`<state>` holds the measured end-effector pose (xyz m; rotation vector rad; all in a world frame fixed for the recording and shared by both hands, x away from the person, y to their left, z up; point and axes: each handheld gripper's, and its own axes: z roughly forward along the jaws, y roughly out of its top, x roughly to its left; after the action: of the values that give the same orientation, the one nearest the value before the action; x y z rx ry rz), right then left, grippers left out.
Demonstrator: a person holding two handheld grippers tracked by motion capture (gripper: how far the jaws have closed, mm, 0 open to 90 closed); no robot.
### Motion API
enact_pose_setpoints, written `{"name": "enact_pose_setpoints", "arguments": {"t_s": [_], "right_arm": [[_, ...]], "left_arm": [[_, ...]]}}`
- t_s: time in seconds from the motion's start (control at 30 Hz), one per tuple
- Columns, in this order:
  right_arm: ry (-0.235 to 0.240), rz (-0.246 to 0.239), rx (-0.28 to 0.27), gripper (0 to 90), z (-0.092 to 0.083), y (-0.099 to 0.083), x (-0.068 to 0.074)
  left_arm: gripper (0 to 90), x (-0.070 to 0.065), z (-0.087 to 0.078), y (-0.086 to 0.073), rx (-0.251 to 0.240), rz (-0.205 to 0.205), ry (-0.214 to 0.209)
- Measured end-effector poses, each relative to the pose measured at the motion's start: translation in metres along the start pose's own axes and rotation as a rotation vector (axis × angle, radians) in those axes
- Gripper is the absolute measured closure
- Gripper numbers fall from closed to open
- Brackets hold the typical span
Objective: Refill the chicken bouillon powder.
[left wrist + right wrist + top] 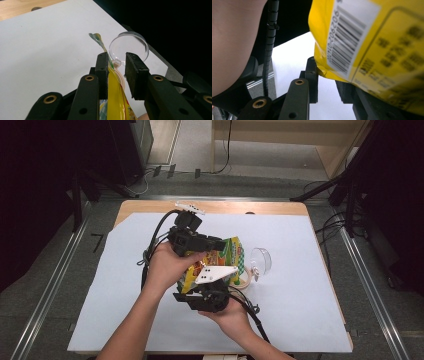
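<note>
A yellow and green plastic snack bag point(220, 262) is held up above the white sheet point(300, 285) that covers the wooden table point(150, 206), between the two hand-held grippers. In the left gripper view, the thin edge of the bag point(113, 87) lies against the inner side of one jaw of the left gripper point(117, 65), while a gap is seen before the other jaw, so the jaws are not pressed together on it. In the right gripper view, the barcode side of the bag point(372, 45) is seen over the right gripper point(327, 75); whether the bag is clamped there cannot be told. A clear round plastic lid point(261, 260) is seen just beside the bag, on the sheet.
</note>
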<state>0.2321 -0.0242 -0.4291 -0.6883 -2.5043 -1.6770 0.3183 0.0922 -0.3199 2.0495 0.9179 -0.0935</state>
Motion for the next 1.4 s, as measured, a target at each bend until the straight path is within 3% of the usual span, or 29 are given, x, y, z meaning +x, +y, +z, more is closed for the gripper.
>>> {"name": "enact_pose_setpoints", "arguments": {"t_s": [0.27,0.43,0.73,1.4], "right_arm": [[0.000,-0.009,0.005,74.9,0.002,0.001,-0.002],[0.000,-0.009,0.011,74.9,0.005,0.002,-0.005],[-0.017,0.000,0.011,74.9,0.006,0.004,-0.005],[-0.066,0.002,0.074,74.7,0.004,0.004,-0.005]], "left_arm": [[72.4,0.005,0.001,0.002,0.014,-0.006,-0.003],[72.6,0.007,0.000,0.002,-0.005,-0.015,-0.004],[72.5,0.009,0.000,0.003,0.001,-0.005,-0.006],[72.7,0.010,0.006,0.000,0.000,0.004,-0.029]]}}
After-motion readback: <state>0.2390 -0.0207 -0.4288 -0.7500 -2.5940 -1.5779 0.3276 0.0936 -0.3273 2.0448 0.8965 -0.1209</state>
